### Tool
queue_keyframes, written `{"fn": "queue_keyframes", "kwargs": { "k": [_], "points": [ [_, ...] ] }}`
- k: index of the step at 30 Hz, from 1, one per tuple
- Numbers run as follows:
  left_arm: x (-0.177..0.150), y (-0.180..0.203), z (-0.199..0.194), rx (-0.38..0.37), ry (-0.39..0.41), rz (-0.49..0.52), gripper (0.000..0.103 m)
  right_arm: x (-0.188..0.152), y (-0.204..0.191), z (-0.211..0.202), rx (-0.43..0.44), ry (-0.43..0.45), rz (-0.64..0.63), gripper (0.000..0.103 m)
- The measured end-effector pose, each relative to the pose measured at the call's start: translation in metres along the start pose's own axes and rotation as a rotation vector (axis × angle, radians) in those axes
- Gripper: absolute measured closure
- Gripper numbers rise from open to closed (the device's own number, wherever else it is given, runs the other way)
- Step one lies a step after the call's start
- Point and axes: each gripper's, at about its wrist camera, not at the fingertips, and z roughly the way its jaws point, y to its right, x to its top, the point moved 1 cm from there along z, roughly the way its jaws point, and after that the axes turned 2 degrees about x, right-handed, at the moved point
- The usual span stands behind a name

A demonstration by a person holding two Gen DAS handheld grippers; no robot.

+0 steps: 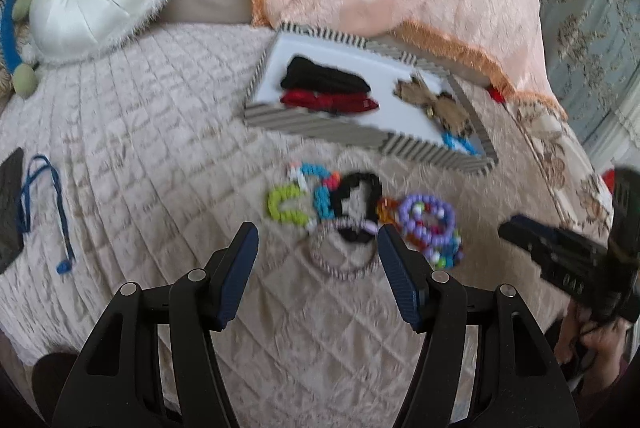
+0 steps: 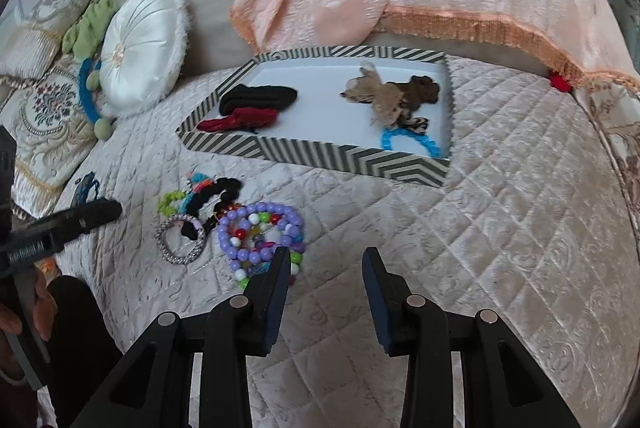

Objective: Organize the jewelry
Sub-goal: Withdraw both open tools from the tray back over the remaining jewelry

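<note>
Loose pile of beaded bracelets (image 2: 256, 240) on the quilted bedspread (image 2: 500, 228), just in front of the striped tray (image 2: 320, 154), already holding scrunchies (image 2: 256, 96) and a blue bracelet (image 2: 412, 142). Left gripper (image 1: 318, 240) over the pile, released, empty, framing the silver bangle (image 1: 340, 260). Right gripper (image 2: 326, 260) beside the purple beads, parted, empty. Best to lower slowly, pinch one strand only, lift clear before carrying to the tray.

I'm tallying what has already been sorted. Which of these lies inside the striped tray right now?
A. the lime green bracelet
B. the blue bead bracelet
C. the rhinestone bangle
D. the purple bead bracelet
B: the blue bead bracelet lies in the near right corner of the striped tray; the purple bead bracelet sits on the quilt outside it.
</note>
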Motion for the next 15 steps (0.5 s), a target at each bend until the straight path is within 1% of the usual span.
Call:
{"fn": "queue_keyframes", "kwargs": {
  "k": [3,6,11,15],
  "points": [
    [-0.008,0.000,0.009,0.007,-0.029,0.007,0.041,0.004,-0.005,0.010,0.025,-0.012,-0.019,0.068],
    [-0.012,-0.002,0.018,0.002,-0.057,-0.011,0.041,0.010,-0.007,0.024,0.054,-0.037,-0.020,0.068],
    [-0.010,-0.003,0.027,-0.007,-0.073,-0.022,0.041,0.019,-0.011,0.042,0.081,-0.061,-0.026,0.068],
    [-0.009,0.003,0.038,-0.004,-0.091,-0.009,0.041,0.026,-0.014,0.058,0.098,-0.086,-0.042,0.068]
  ]
}}
